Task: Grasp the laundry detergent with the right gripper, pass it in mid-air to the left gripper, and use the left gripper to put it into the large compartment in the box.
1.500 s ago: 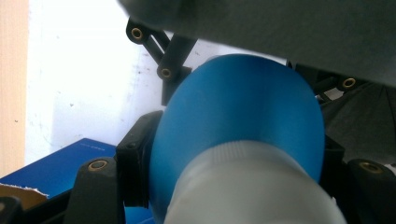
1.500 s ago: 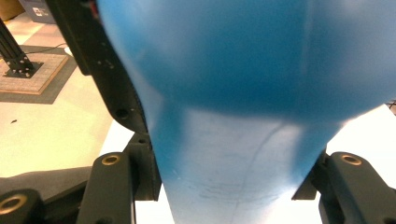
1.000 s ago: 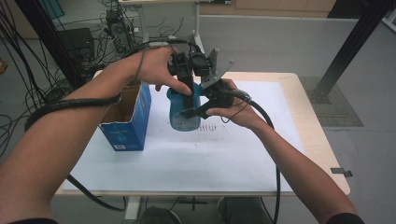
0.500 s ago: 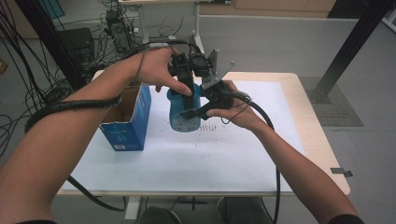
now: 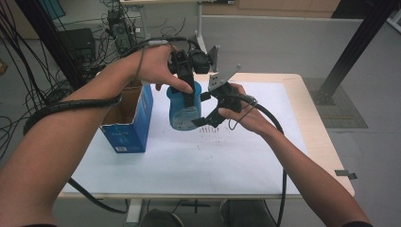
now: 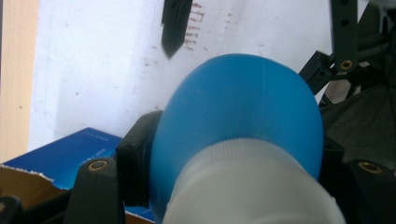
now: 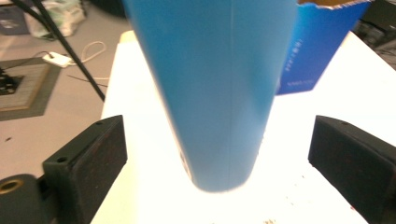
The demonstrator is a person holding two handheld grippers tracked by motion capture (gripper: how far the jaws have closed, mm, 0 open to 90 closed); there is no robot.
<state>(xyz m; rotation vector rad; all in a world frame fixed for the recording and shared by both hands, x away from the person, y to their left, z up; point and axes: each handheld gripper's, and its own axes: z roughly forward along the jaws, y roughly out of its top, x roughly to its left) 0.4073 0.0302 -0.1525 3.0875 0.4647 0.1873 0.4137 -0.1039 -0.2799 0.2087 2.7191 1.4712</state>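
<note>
A blue bottle (image 5: 183, 112) with a white cap (image 6: 252, 186) hangs upright above the table. My left gripper (image 5: 189, 94) is shut on its upper part, just below the cap, and the pads press both sides of the blue bottle (image 6: 243, 107). My right gripper (image 5: 204, 109) stands at the bottle's lower right. Its jaws have just been opening. In the right gripper view the bottle's body (image 7: 215, 84) hangs between the two wide-apart pads (image 7: 100, 149), and neither touches it.
An open blue cardboard box (image 5: 130, 120) stands on the table left of the bottle, also seen as the box (image 7: 317, 51) behind it. A white sheet (image 5: 189, 156) with small dark specks covers the wooden table. Cables and stands crowd the floor beyond.
The right gripper's jaws, earlier closed around the bottle's lower part, have spread apart and let go of it. The left gripper still holds the bottle in the same place.
</note>
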